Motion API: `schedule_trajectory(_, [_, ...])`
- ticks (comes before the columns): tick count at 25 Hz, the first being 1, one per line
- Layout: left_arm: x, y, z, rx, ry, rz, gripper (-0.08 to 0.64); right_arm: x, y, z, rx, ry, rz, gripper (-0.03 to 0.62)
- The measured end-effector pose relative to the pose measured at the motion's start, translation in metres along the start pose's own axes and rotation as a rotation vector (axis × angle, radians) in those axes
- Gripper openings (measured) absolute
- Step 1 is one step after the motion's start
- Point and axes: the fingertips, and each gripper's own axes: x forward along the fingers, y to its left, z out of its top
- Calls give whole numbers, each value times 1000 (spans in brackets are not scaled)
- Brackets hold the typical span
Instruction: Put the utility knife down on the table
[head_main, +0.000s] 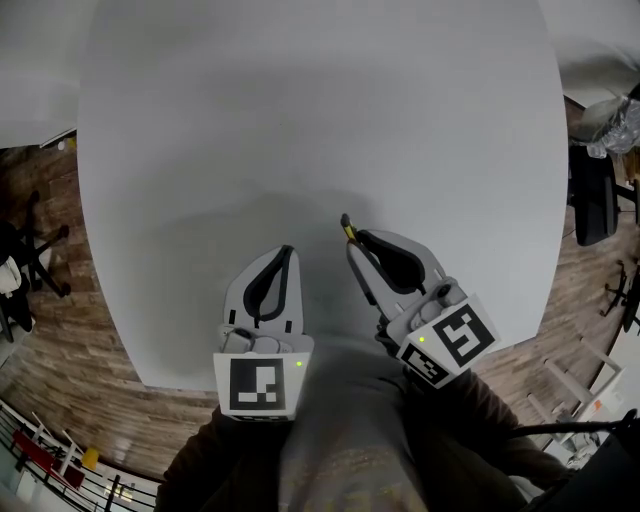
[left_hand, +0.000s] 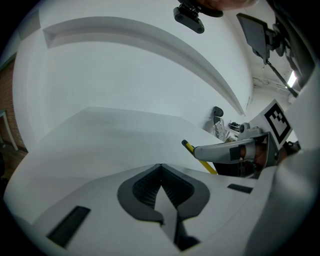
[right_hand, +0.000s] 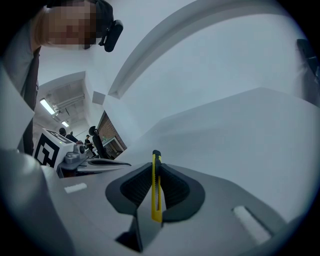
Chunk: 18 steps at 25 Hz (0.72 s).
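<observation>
Release was judged to be the step in hand: the utility knife (right_hand: 156, 187) was clamped on edge between the jaws of the right gripper (right_hand: 156, 169), with its dark tip poking out past them. It had not yet been laid on the table (head_main: 300, 120).

For the next move, the right gripper would probably need to be lowered towards the tabletop. It might also need to be rolled so that the yellow body met the surface on its flat side rather than its narrow edge. Only then should the jaws be parted and drawn back towards the near side.

In the head view, the right gripper was seen over the near part of the table, right of centre, angled towards the far left, so the knife pointed that way too. How high it was held above the surface could not be told.

The left gripper (left_hand: 161, 169) was held just to its left, apart from it and pointing straight towards the far side. Its 2 jaws were pressed together with nothing between them.
</observation>
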Motion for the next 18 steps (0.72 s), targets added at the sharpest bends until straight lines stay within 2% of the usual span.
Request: schedule_trajectory(18, [5, 6, -9, -26, 22, 16, 3, 5, -7, -10, 20, 26, -3, 52])
